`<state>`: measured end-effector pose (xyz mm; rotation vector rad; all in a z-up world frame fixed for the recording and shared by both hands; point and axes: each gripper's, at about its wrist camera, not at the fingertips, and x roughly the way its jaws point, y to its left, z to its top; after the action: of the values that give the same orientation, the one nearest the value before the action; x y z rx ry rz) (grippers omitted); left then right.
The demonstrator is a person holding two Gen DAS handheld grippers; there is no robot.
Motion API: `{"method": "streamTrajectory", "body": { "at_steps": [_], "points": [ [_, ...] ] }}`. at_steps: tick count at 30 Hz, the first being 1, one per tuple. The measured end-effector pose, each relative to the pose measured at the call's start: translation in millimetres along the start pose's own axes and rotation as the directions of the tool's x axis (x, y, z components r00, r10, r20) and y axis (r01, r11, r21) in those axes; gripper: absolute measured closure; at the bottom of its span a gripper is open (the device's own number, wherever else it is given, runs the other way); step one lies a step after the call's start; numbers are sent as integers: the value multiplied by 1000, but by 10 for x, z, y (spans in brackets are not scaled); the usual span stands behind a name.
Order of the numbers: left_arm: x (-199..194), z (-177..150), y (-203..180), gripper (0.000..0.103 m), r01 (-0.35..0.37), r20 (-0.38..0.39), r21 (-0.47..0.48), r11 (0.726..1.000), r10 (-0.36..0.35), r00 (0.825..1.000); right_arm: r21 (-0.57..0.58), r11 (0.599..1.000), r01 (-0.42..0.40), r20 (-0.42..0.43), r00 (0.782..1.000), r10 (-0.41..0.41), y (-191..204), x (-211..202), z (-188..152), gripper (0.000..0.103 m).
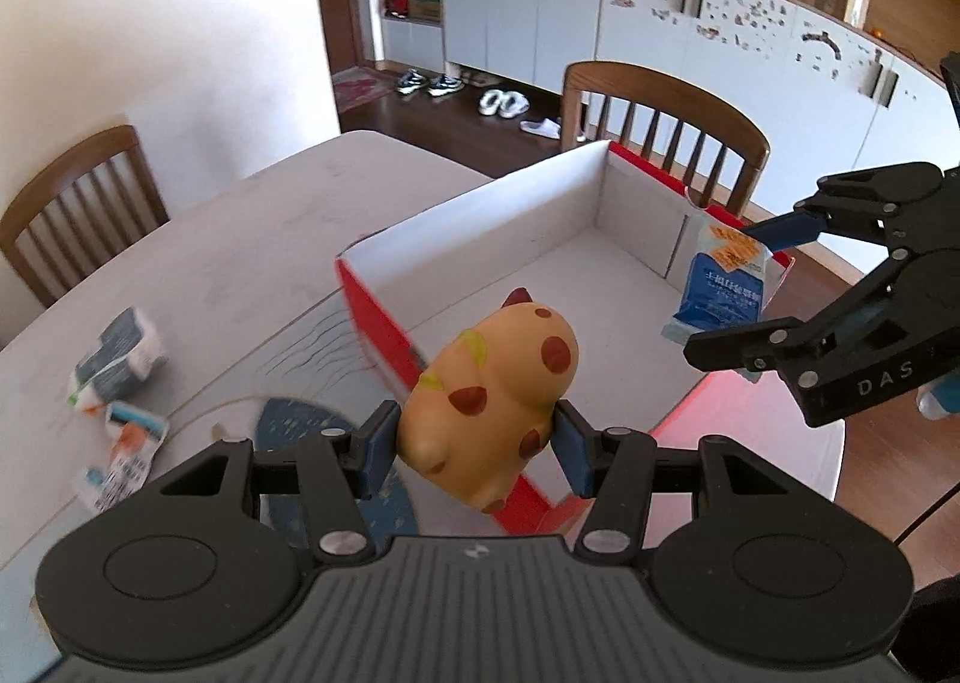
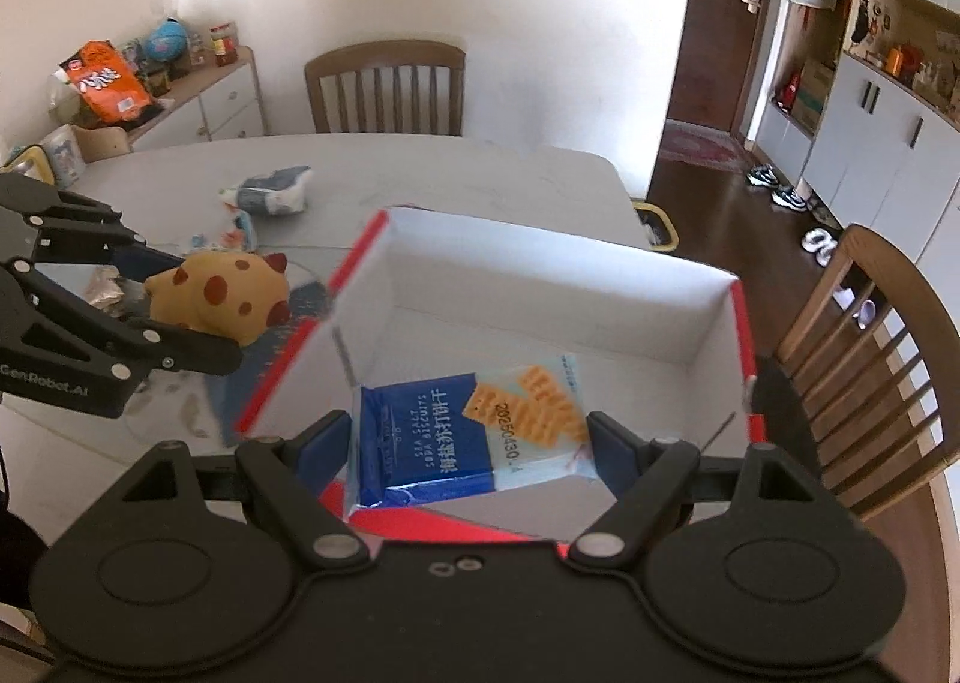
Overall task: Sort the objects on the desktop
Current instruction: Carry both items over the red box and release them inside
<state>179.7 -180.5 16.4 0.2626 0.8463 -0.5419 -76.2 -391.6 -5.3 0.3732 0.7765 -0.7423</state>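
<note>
A pale dining table (image 1: 240,263) fills the scene, with wooden chairs (image 1: 666,125) along its far and side edges. On the table sits a large open cardboard box (image 1: 498,239), red outside and white inside. The left gripper (image 1: 474,443) is clamped on a spotted yellow toy animal (image 1: 492,395), its blue pads (image 1: 375,446) pressing both flanks, and holds it in the air over the box's near left edge. The right gripper (image 2: 468,443) is closed on a blue soda biscuit packet (image 2: 468,431), which hangs over the right part of the box; whether the packet touches the box floor cannot be told. In the left wrist view the packet (image 1: 720,281) dangles from that gripper's (image 1: 750,293) fingers, past the box's right wall. Far left on the table, well apart from the box, lie several small snack packets (image 1: 114,365), blurred in both views.
</note>
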Motion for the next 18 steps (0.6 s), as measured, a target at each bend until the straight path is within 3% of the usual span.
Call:
{"method": "streamTrajectory", "body": {
  "at_steps": [18],
  "points": [
    [889, 521, -180, 50, 40, -144, 66, 997, -30, 989, -55, 997, 57, -136, 989, -64, -466, 562, 72, 19]
  ]
}}
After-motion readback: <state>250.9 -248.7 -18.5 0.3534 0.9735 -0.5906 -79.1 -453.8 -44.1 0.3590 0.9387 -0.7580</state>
